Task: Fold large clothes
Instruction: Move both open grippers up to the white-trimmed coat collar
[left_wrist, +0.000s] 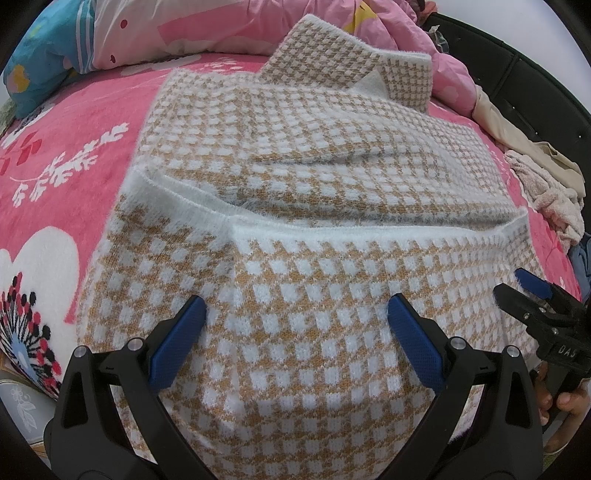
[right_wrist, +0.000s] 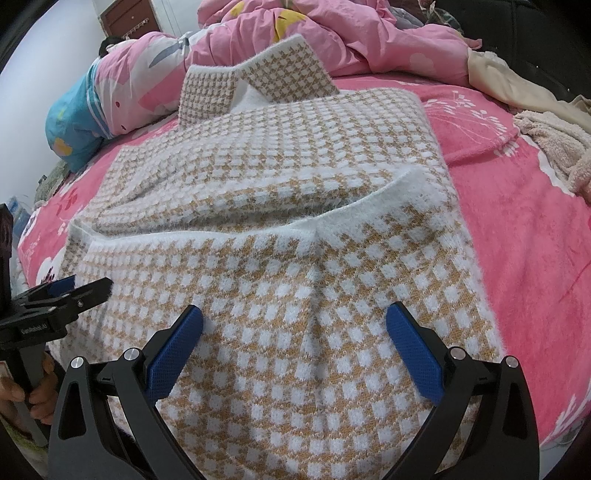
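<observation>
A fuzzy tan-and-white houndstooth sweater (left_wrist: 314, 177) (right_wrist: 280, 177) lies flat on the pink bed, its collar (left_wrist: 343, 62) (right_wrist: 258, 77) at the far end. Its near part is doubled over the body, and the white hem band (left_wrist: 325, 230) (right_wrist: 258, 230) runs across the middle. My left gripper (left_wrist: 295, 314) stands open over the near fold, gripping nothing. My right gripper (right_wrist: 295, 314) stands open the same way over the sweater's right half. Each shows in the other's view: the right gripper (left_wrist: 524, 291) at the sweater's right edge, the left gripper (right_wrist: 77, 290) at its left edge.
A pink flowered blanket (left_wrist: 74, 166) (right_wrist: 517, 229) covers the bed. A pink quilt (right_wrist: 351, 33) and a blue pillow (left_wrist: 44, 55) (right_wrist: 70, 122) are heaped beyond the collar. Beige cloth (left_wrist: 517, 133) and a pale towel (right_wrist: 554, 144) lie far right by a black headboard (left_wrist: 517, 66).
</observation>
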